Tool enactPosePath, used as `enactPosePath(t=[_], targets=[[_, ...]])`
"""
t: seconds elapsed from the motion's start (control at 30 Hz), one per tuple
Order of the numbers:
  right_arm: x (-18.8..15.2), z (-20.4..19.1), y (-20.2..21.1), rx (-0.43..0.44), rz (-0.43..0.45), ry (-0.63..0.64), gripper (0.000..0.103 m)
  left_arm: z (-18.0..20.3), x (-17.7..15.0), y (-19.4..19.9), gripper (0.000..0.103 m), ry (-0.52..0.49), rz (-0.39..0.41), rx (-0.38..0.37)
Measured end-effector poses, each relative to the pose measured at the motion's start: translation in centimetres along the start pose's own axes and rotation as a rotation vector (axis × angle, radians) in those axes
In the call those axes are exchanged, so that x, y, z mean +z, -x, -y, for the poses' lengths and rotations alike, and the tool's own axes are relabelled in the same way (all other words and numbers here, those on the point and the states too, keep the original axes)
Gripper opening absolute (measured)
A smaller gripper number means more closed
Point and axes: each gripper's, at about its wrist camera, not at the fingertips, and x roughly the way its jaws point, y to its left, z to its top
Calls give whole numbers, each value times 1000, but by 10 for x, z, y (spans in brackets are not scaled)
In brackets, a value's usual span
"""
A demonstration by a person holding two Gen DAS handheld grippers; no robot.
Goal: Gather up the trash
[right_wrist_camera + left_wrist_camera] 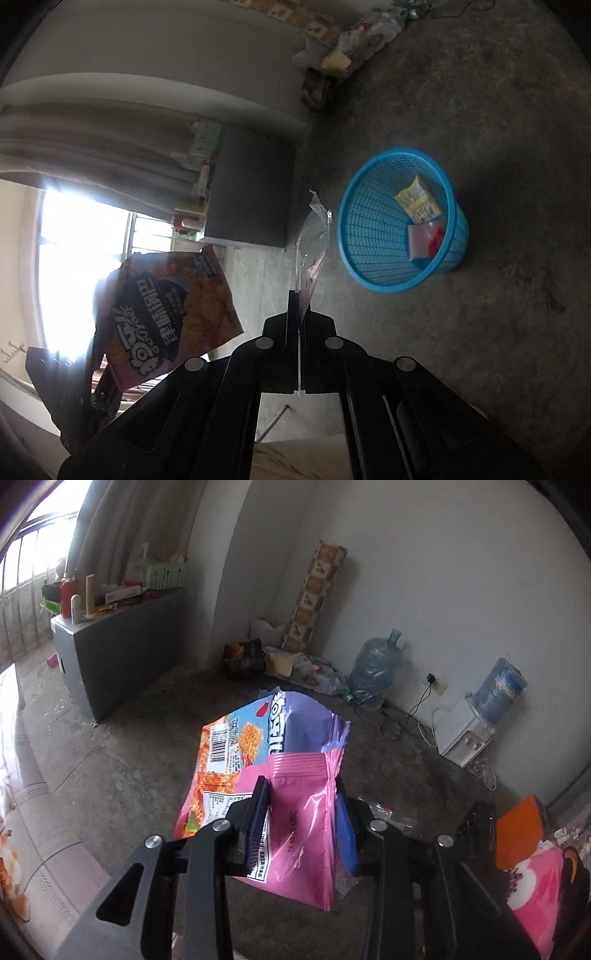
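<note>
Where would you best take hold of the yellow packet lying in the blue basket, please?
Grip the yellow packet by its upper sealed edge, coming through the open mouth of the blue basket. It leans flat against the wall, so only that edge stands free.

Lit by daylight alone, from a window at ten o'clock in the left wrist view, blown out to white. Same window at nine o'clock in the right wrist view, glaring hard, turning a snack bag before it dark and dull. Dim grey floor, soft shadows only. Slight motion blur on the blue basket. Strong fisheye bending, walls curved, black corners all round. Far clutter soft and grainy.
</note>
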Motion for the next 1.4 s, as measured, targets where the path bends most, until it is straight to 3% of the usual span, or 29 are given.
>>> enactPosePath(t=[0.13, 0.3, 0.37, 0.4, 0.47, 0.53, 0.6, 0.8, 0.87, 1.0, 1.13, 1.23, 1.4], targets=[[17, 17, -44, -73, -8, -13, 0, 4, -2, -83, 33, -19, -88, 54], [42, 34, -89, -138, 3, 1, 0, -1, -3, -149, 33, -21, -161, 59], [51, 40, -104, -161, 18, -11, 7, -2, -4, -170, 33, -17, -167, 61], [56, 45, -113, -167, 19, -9, 11, -3, -4, -180, 33, -17, -174, 69], [61, 60, -129, -220, -5, -22, 53, -2, -7, -194, 47, -11, -201, 85], [64, 78, -141, -270, -28, -49, 56, -9, -10, -195, 49, 20, -209, 101], [66, 89, -144, -325, -53, -70, 56, -15, -9, -185, 50, 61, -184, 69], [61, 83, -112, -354, 32, 14, 59, -19, 17, -123, 62, 80, -79, 84], [57, 72, -100, -342, 55, 68, 59, -21, 25, -93, 73, 102, -54, 98], [25, 39, -80, -288, 44, 242, 59, -29, 35, -22, 81, 98, 24, 126], [-30, 12, -88, -199, -79, 424, 60, -43, 32, 46, 85, 88, 79, 167], [-71, 9, -116, -146, -227, 457, 62, -61, 19, 92, 85, 102, 121, 198], [-122, 35, -208, -212, -457, 414, 63, -98, -11, 155, 85, 181, 163, 220]])
